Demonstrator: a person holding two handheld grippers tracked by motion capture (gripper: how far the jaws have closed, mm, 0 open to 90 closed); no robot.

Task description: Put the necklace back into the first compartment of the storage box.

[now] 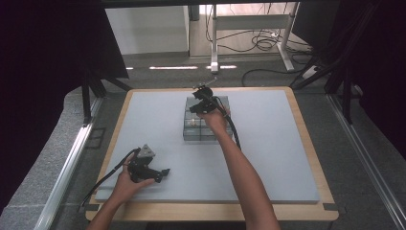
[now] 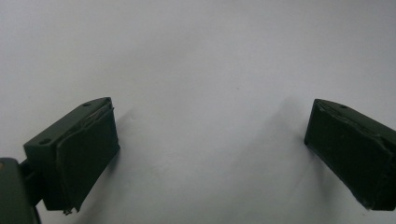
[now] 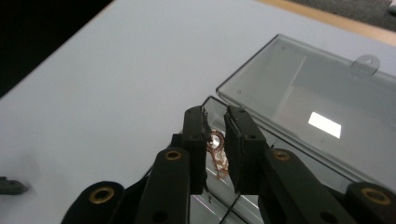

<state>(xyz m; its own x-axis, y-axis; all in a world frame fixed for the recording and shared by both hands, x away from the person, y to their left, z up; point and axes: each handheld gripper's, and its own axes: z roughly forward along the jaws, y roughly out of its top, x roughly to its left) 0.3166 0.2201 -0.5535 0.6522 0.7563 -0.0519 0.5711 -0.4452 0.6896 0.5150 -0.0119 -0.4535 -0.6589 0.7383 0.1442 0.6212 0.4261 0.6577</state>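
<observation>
A clear plastic compartment box (image 1: 210,132) sits on the grey mat (image 1: 277,153), toward its far middle, with its lid (image 3: 299,79) swung open. My right gripper (image 1: 193,110) hovers over the box's left part. In the right gripper view its jaws stand close together on a small coppery ring with a short dangling bit (image 3: 217,145), above a compartment. My left gripper (image 1: 163,174) rests low on the mat near the front left, held by a hand. It stands wide open (image 2: 210,135) with only bare mat between its fingers.
The mat lies on a wooden board (image 1: 306,120) whose edge shows all round. A black cable (image 1: 234,132) trails from the right gripper along the forearm. Dark curtains and metal rails flank the table; a desk frame and floor cables stand beyond.
</observation>
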